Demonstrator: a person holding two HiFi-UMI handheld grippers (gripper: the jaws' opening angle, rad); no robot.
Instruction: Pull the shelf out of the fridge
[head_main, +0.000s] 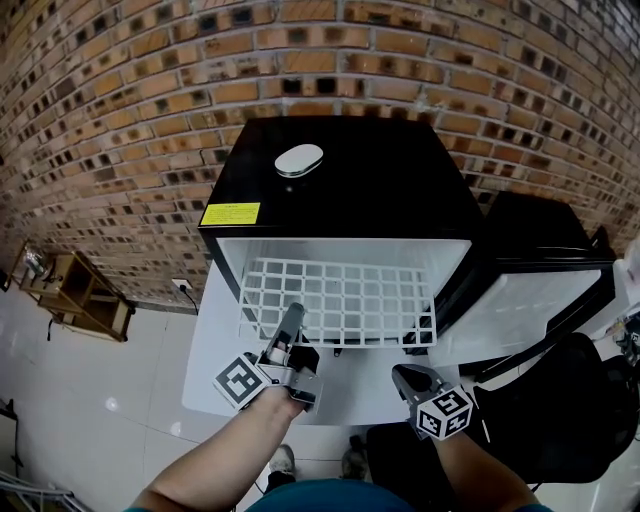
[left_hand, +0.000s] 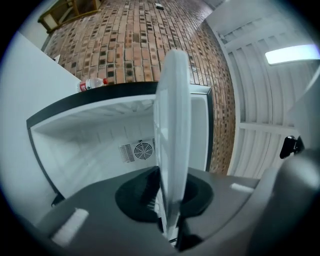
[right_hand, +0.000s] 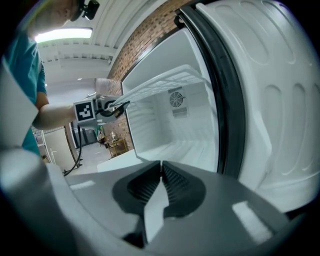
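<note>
A black mini fridge (head_main: 350, 180) stands open, and its white wire shelf (head_main: 340, 300) sticks out over the front. My left gripper (head_main: 292, 318) is shut on the shelf's front left edge. In the left gripper view the shelf (left_hand: 172, 130) shows edge-on, clamped between the jaws of the left gripper (left_hand: 167, 200). My right gripper (head_main: 406, 376) hangs below the shelf's front right corner, apart from it. In the right gripper view the right gripper (right_hand: 160, 167) is shut with nothing between its pads, and the shelf (right_hand: 160, 82) and left gripper (right_hand: 114, 107) show beyond.
The fridge door (head_main: 520, 310) stands open to the right. A plastic bottle (head_main: 299, 160) lies on the fridge top. The fridge sits on a white platform (head_main: 215, 370) against a brick wall (head_main: 120, 120). A wooden stand (head_main: 75, 290) is at the far left.
</note>
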